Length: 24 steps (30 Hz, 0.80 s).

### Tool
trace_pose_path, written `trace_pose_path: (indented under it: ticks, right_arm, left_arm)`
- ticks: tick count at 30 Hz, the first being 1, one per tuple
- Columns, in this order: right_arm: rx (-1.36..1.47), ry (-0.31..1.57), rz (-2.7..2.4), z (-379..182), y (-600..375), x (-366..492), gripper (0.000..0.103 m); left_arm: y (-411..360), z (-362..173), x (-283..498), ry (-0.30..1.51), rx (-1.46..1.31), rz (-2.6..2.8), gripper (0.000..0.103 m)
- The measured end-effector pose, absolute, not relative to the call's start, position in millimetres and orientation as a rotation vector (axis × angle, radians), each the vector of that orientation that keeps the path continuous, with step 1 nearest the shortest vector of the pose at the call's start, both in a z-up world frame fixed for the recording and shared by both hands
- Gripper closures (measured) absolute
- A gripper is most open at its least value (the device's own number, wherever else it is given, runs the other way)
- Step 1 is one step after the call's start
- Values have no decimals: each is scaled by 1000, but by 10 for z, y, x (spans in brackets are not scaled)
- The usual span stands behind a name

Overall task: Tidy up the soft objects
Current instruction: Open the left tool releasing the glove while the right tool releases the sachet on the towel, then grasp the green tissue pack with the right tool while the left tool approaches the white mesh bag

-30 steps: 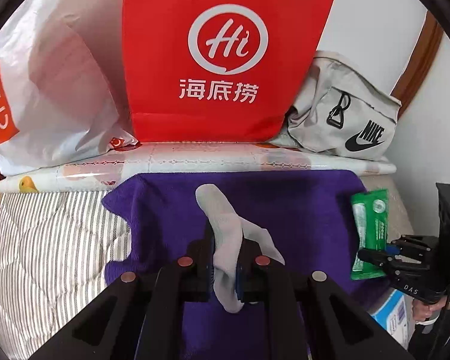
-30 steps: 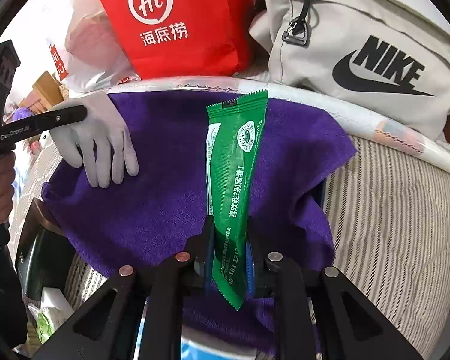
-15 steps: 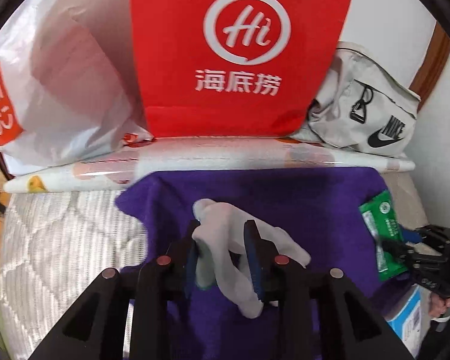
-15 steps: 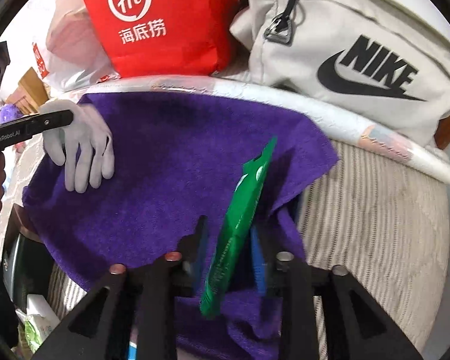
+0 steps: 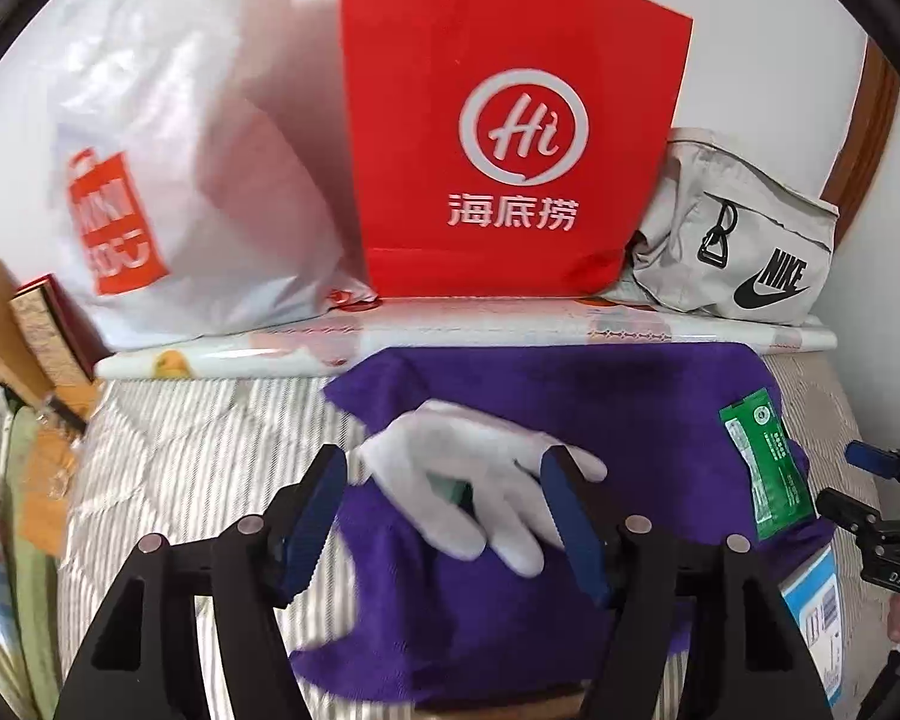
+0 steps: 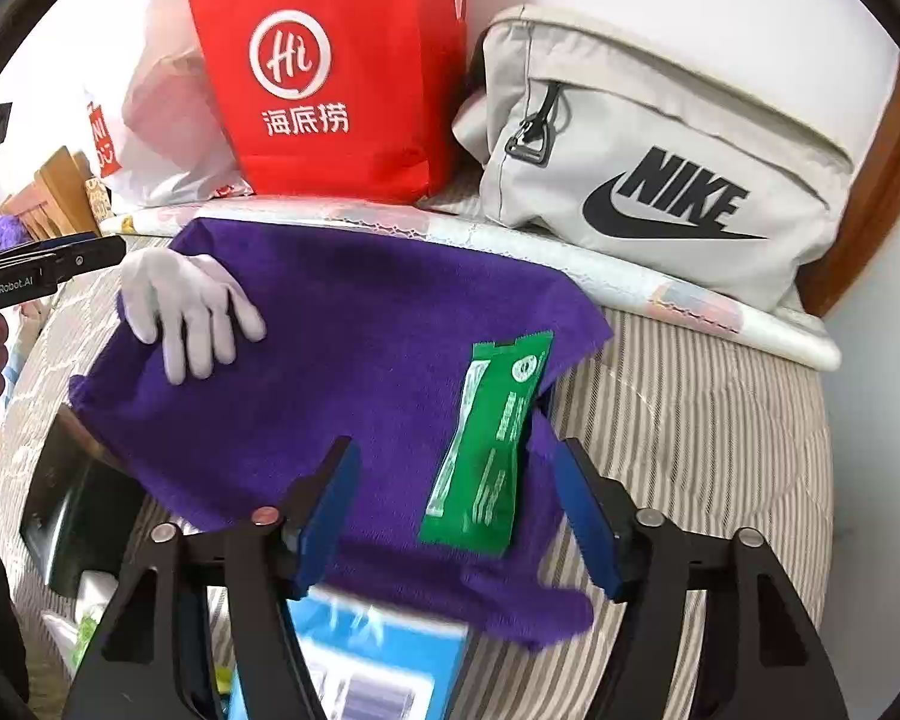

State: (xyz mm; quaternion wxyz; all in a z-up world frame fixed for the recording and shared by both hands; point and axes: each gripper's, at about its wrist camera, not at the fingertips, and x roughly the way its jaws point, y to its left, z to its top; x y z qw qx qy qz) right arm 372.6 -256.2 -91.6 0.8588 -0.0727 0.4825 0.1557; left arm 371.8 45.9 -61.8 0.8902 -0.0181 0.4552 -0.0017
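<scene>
I see bright, even daylight and soft shadows; fisheye bending curves the dark frame edges, and slight motion blur smears whatever lies nearest my claws.

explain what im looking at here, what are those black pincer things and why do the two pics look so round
Each picture comes from a fisheye camera fixed on a hand-held two-finger gripper; a person holds one in each hand, and the lens bends the view round. The black prongs with blue pads at the bottom are the gripper's own fingers.

The left view looks past the left gripper at a white glove. The right view looks past the right gripper at a green packet. Both lie on a purple towel spread over a striped mattress. Nothing is held: both pairs of jaws are opening, and neither pad presses on the item between them.

Behind stand a red bag, a white plastic bag and a grey Nike bag.
</scene>
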Motion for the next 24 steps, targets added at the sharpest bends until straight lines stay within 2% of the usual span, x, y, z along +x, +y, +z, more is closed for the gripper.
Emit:
trace_pose_path:
  ticks: [12, 24]
  right_arm:
    - [-72, 957, 364, -680, -2525, 2973, 32]
    - [-59, 941, 498, -715, -2196, 2091, 32]
  left_arm:
    - [572, -380, 2786, 874, -52, -23, 33]
    - [745, -560, 1925, 924, -120, -34, 33]
